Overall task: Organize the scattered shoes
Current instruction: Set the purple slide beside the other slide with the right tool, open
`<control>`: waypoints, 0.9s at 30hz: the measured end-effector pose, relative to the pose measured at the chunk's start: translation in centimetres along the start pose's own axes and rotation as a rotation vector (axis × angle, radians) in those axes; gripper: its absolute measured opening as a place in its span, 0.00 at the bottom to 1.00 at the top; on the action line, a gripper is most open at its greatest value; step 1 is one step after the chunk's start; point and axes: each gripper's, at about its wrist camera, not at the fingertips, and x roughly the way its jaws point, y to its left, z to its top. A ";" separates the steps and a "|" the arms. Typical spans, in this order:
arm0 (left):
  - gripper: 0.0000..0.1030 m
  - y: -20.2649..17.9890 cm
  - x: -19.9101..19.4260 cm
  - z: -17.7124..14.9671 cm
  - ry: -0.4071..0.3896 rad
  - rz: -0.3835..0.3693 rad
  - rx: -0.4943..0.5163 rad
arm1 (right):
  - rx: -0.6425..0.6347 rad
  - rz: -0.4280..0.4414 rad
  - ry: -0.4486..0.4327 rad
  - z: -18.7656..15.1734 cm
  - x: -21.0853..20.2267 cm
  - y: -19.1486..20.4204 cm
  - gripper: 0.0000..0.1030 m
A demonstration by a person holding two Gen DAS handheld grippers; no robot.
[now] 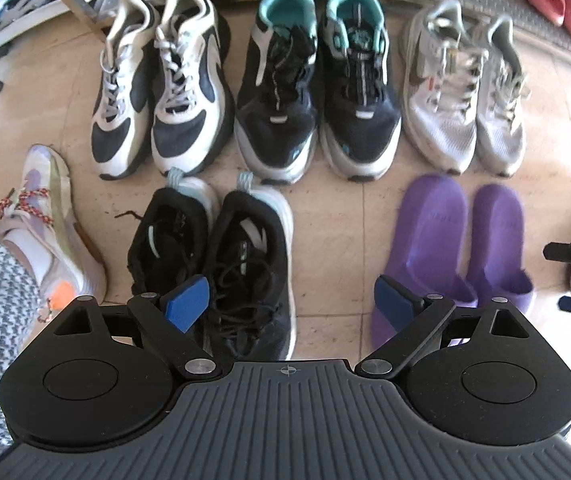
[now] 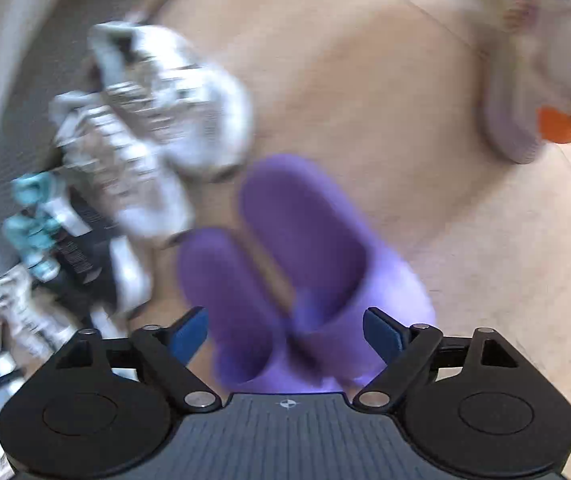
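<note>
The left gripper (image 1: pixel 292 304) has its fingers spread wide above the black sneakers (image 1: pixel 221 264). The right gripper (image 2: pixel 285 332) fingers, also spread, have the purple slippers (image 2: pixel 285 264) between them.

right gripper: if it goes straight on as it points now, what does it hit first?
Most likely the purple slippers, straight ahead of the open right gripper. The frame is motion-blurred, so depth is unclear.

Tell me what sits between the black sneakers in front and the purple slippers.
Nothing: between the black sneakers and purple slippers the floor tile is bare, as the left wrist view shows.
</note>
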 end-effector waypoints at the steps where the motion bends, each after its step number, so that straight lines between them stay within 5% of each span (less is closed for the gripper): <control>1: 0.90 -0.3 0.3 -0.1 0.007 0.007 0.014 | -0.008 -0.017 -0.007 0.0 0.2 0.1 0.82; 8: 0.90 -2.2 2.2 -1.0 0.053 0.043 0.113 | -0.004 -0.016 0.027 -0.1 4.0 -0.2 0.84; 13: 0.90 -3.2 3.0 -1.1 0.072 0.042 0.158 | -0.121 -0.059 0.059 -1.0 5.6 1.1 0.91; 20: 0.91 -4.1 2.7 -1.1 0.066 0.029 0.175 | -0.423 -0.091 0.107 -3.3 6.0 5.8 0.84; 27: 0.91 -4.6 1.6 -1.3 0.030 0.025 0.198 | -0.451 -0.109 0.065 -4.0 4.0 7.1 0.88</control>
